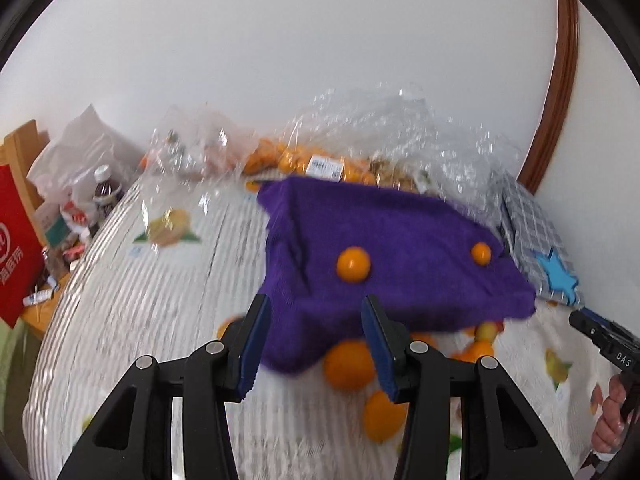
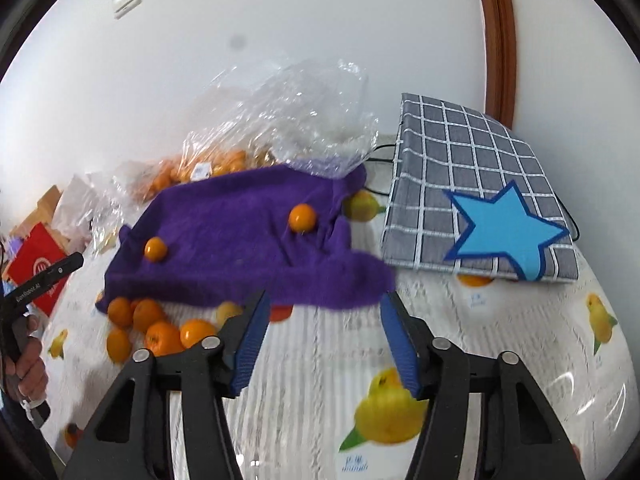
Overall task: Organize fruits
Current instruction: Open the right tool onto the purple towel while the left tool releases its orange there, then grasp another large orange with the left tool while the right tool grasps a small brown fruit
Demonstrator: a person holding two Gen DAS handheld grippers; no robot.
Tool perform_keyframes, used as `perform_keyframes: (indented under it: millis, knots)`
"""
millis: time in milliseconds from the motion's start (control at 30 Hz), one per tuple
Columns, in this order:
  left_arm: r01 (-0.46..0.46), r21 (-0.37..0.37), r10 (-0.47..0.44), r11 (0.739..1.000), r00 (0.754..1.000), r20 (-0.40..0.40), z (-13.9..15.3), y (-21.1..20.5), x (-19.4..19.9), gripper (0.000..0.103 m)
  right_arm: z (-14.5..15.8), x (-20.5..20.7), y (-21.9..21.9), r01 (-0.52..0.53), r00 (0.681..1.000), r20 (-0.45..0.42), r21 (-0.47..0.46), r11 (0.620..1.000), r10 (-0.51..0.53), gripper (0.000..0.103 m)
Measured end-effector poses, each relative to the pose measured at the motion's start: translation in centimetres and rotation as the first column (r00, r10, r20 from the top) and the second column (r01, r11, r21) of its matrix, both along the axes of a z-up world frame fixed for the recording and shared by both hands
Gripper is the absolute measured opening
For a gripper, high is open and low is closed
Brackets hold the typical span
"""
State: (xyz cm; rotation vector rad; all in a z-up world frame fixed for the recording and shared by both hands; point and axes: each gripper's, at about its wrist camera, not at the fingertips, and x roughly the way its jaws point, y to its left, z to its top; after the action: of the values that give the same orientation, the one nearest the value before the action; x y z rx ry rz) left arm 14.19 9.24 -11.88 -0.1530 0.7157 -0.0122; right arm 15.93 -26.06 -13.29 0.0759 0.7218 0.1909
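Left gripper (image 1: 316,342), jaws apart, empty, before the purple towel (image 1: 384,256). Two oranges (image 1: 353,264) rest on the towel; loose oranges (image 2: 160,330), apparently partly beneath its near edge. Right gripper (image 2: 322,338) open, empty, checked bag (image 2: 476,184) at right.

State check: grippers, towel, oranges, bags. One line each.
left gripper: open, empty, jaws at the towel's near edge
right gripper: open, empty
purple towel: spread, rumpled, near edge looks raised
two oranges: loose on top of the towel
orange pile: loose on the table by the towel's near edge
clear bag: open, crumpled
checked bag: lying flat
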Motion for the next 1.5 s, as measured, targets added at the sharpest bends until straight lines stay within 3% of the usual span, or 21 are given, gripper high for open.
perform_keyframes:
  millis: [200,467,633,733,900,1033,1200,1500]
  knots:
    - [0.058,0.011,-0.058,0.998,0.998,-0.022,-1.6,-0.9,-1.5,0.045,-2.1,-1.3,1.7,-0.049,0.999,-0.015,-0.035,0.998,0.048,0.044]
    - [0.087,-0.033,-0.089,0.996,0.993,-0.08,-4.2,-2.2,0.4,0.047,-3.6,-0.4,3.0,-0.08,0.996,-0.04,-0.046,0.996,0.078,0.043]
    - [0.087,-0.139,-0.103,0.987,0.988,-0.115,-5.9,-1.5,2.3,0.047,-4.1,0.5,3.9,-0.107,0.993,-0.047,-0.042,0.993,0.105,0.043]
    - [0.106,-0.188,-0.13,0.977,0.984,-0.119,-6.5,-1.3,2.6,0.038,-4.6,1.1,4.5,-0.123,0.991,-0.061,-0.049,0.991,0.12,0.043]
    - [0.1,-0.174,-0.116,0.98,0.99,-0.084,-5.8,-0.3,2.0,0.038,-5.1,2.0,5.5,-0.155,0.985,-0.079,-0.044,0.987,0.151,0.043]
    - [0.048,-0.137,-0.055,0.989,0.997,-0.049,-5.3,1.5,1.1,0.038,-5.0,2.7,6.3,-0.186,0.98,-0.076,-0.012,0.982,0.185,0.043]
    - [-0.002,-0.165,-0.007,0.986,0.999,-0.05,-5.4,3.2,0.9,0.038,-5.0,3.5,7.2,-0.202,0.975,-0.091,0.01,0.979,0.202,0.043]
    - [-0.036,-0.119,0.034,0.992,0.999,-0.017,-5.0,3.5,0.3,0.038,-5.7,4.7,8.9,-0.216,0.971,-0.109,-0.021,0.976,0.212,0.037]
